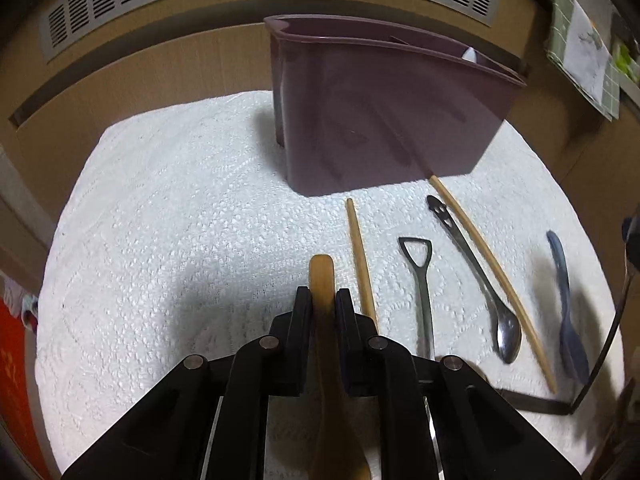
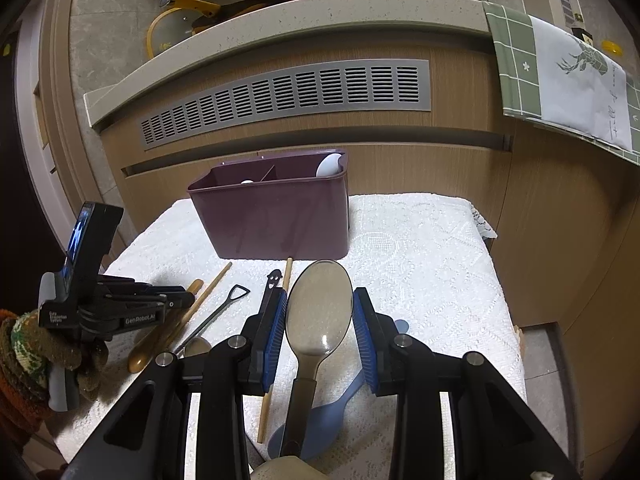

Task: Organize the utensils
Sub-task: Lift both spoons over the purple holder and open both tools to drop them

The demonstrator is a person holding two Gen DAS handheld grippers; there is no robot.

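The left gripper (image 1: 323,300) straddles a wooden spoon (image 1: 322,276) lying on the white cloth (image 1: 160,220), jaws loosened around its handle, while the right gripper (image 2: 320,316) clamps a translucent grey spoon (image 2: 320,300) – both near the purple divided utensil bin (image 2: 272,208) at the cloth's far edge.

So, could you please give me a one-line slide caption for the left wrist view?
Left gripper straddling a wooden spoon on white cloth, purple caddy behind.

Utensils lie in a row on the cloth (image 1: 160,200) before the caddy (image 1: 380,112), chopstick (image 1: 362,264) leftmost
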